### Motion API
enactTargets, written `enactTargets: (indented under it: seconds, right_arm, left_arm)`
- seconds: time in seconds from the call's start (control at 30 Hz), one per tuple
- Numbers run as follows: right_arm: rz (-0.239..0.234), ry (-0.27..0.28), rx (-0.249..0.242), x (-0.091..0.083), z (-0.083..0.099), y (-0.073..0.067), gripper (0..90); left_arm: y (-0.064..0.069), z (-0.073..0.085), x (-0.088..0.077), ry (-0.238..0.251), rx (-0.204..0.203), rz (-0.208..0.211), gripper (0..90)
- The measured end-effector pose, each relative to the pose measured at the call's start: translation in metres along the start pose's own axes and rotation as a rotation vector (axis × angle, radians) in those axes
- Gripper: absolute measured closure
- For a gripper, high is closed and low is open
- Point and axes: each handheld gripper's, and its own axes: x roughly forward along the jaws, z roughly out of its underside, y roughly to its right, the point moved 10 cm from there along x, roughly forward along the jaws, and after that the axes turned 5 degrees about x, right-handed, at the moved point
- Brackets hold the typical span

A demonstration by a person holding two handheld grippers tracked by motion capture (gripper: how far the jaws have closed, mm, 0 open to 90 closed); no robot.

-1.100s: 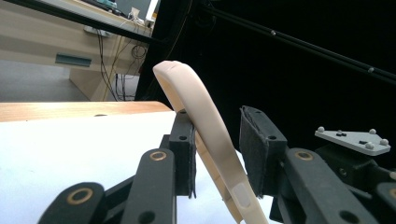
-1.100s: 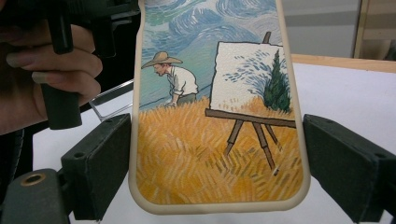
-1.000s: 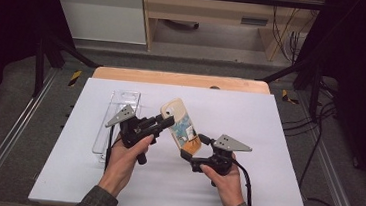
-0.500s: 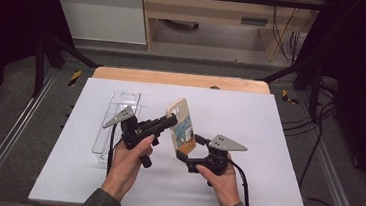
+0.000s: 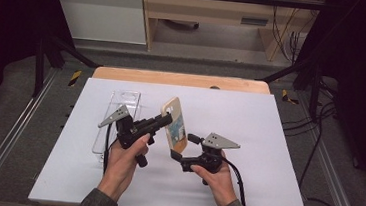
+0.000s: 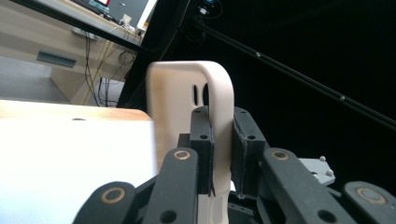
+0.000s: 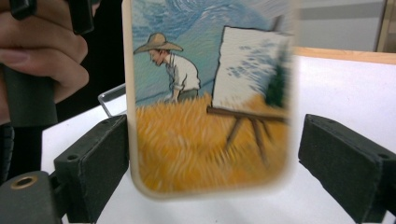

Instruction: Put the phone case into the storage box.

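Observation:
A cream phone case (image 5: 175, 125) with a painted field scene on its face (image 7: 205, 107) is held above the white table. My left gripper (image 5: 167, 117) is shut on its upper edge, and in the left gripper view the pads (image 6: 201, 144) pinch the cream rim (image 6: 187, 102). My right gripper (image 5: 183, 145) is open at the case's lower end. In the right gripper view its jaws stand on either side of the case, the left pad (image 7: 93, 158) close to the edge and the right pad (image 7: 341, 163) well apart from it.
A clear plastic tray (image 5: 120, 105) lies on the white table top (image 5: 268, 140) just left of the left hand. A wooden strip (image 5: 183, 79) runs along the table's far edge. Metal rails and cables flank both sides.
The case has turned a little more edge-on in the left gripper. The right gripper has shifted slightly left, closer around the case's lower end.

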Motion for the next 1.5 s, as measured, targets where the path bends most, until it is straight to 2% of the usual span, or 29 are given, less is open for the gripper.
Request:
enactTargets:
  seconds: [0.27, 0.3, 0.33, 0.37, 0.57, 0.6, 0.67, 0.93, 1.1, 1.2, 1.37, 1.47, 1.5]
  right_arm:
    - [0.022, -0.018, -0.012, -0.002, 0.001, 0.003, 7.3]
    - [0.029, -0.018, -0.009, -0.003, 0.0, 0.005, 7.3]
    - [0.029, -0.018, -0.009, -0.003, 0.0, 0.005, 7.3]
    - [0.036, -0.019, -0.009, -0.005, -0.001, 0.006, 7.3]
    - [0.077, -0.031, -0.016, -0.013, -0.004, 0.015, 7.7]
    - [0.077, -0.031, -0.016, -0.013, -0.004, 0.015, 7.7]
    - [0.1, -0.031, -0.021, -0.02, -0.005, 0.02, 8.5]
    - [0.215, -0.031, -0.015, -0.041, -0.005, 0.044, 13.1]
    - [0.231, -0.013, -0.004, -0.055, -0.005, 0.052, 14.0]
    - [0.242, -0.011, -0.007, -0.059, -0.005, 0.055, 14.1]
    - [0.29, -0.013, -0.029, -0.074, -0.002, 0.065, 15.0]
    - [0.291, -0.023, -0.03, -0.079, 0.001, 0.068, 12.3]
    - [0.3, -0.019, -0.031, -0.085, 0.002, 0.071, 11.1]
  left_arm:
    - [-0.006, -0.008, -0.008, 0.009, 0.021, -0.036, 80.1]
    - [-0.009, -0.011, -0.011, 0.007, 0.046, -0.063, 80.1]
    - [-0.009, -0.011, -0.011, 0.007, 0.046, -0.063, 80.1]
    - [-0.012, -0.015, -0.014, 0.004, 0.072, -0.087, 80.1]
    - [-0.019, -0.028, -0.026, 0.004, 0.172, -0.175, 80.1]
    - [-0.019, -0.028, -0.026, 0.004, 0.172, -0.175, 80.1]
    - [-0.022, -0.036, -0.032, 0.015, 0.197, -0.212, 80.1]
    - [-0.029, -0.055, -0.049, 0.051, 0.241, -0.294, 80.1]
    - [-0.035, -0.064, -0.056, 0.062, 0.263, -0.33, 80.1]
    - [-0.036, -0.067, -0.057, 0.072, 0.26, -0.336, 80.1]
    - [-0.042, -0.076, -0.06, 0.074, 0.282, -0.366, 80.1]
    - [-0.044, -0.079, -0.061, 0.072, 0.291, -0.376, 80.1]
    - [-0.047, -0.083, -0.062, 0.074, 0.298, -0.388, 80.1]
